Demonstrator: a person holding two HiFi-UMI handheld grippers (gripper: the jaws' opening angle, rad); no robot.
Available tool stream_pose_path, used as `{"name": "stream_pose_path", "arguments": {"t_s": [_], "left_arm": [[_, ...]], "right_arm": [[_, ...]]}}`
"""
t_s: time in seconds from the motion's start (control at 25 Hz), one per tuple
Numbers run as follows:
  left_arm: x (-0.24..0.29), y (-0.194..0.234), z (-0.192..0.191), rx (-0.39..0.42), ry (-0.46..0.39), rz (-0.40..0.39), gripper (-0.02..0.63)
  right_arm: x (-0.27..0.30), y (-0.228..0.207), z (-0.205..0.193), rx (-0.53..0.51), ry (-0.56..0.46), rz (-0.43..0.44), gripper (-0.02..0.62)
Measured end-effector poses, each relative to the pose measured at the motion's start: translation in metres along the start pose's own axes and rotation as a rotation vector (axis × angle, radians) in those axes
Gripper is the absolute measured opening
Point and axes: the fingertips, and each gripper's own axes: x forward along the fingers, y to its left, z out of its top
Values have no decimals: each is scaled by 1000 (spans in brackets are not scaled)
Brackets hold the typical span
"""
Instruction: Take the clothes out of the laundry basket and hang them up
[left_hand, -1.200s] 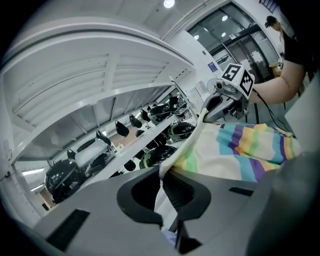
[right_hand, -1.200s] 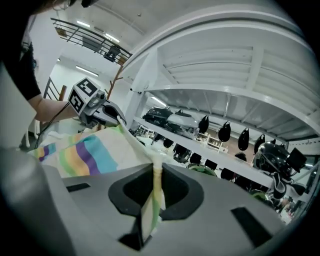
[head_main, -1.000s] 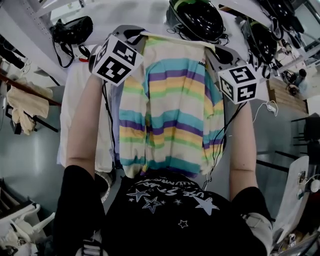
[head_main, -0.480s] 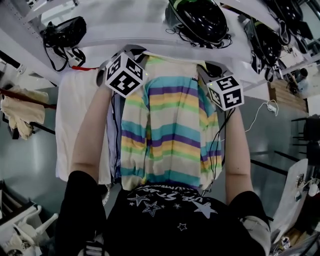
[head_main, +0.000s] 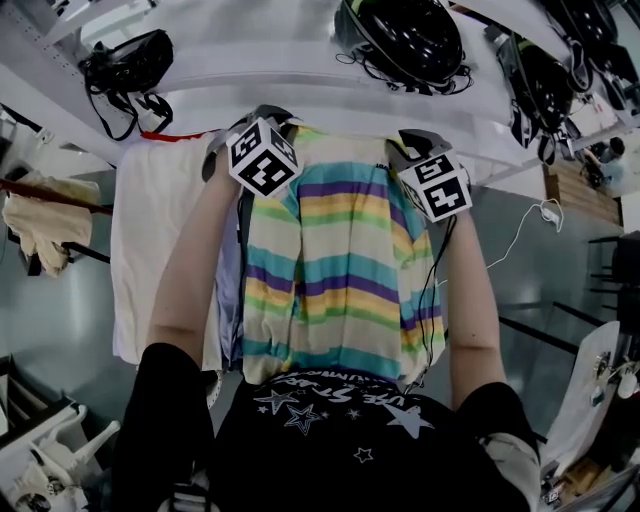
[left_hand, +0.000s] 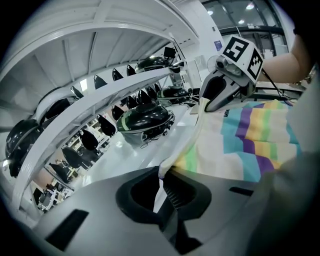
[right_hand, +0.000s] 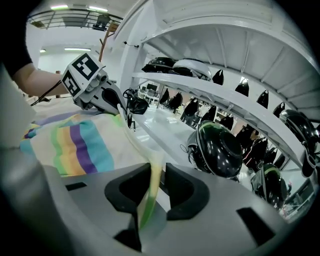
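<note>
Shirt (head_main: 340, 260), soft, with broad pastel stripes

Before me the pastel-striped cotton shirt (head_main: 340, 260) hangs at the white table's (head_main: 260, 70) near edge, a plain white cloth (head_main: 160, 250) just left of it, a glossy black helmet (head_main: 400, 35) on the table behind.

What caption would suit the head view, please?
Pastel-striped fabric shirt hangs spread beside a white cloth, near glossy black helmets.
</note>
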Motion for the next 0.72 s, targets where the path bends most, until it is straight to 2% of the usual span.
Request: {"name": "stream_pose_path", "arguments": {"t_s": [0.2, 0.48, 0.72], "left_arm": [[5, 0, -3, -24, 3, 3, 46], [-1, 4, -5, -37, 6, 31, 136], [-19, 6, -6, -64, 4, 49, 176]], "right_arm": [[6, 4, -3, -21, 15, -13, 115], [-1, 4, -10, -25, 33, -13, 193], [-22, 5, -7, 13, 9, -15, 202]]}}
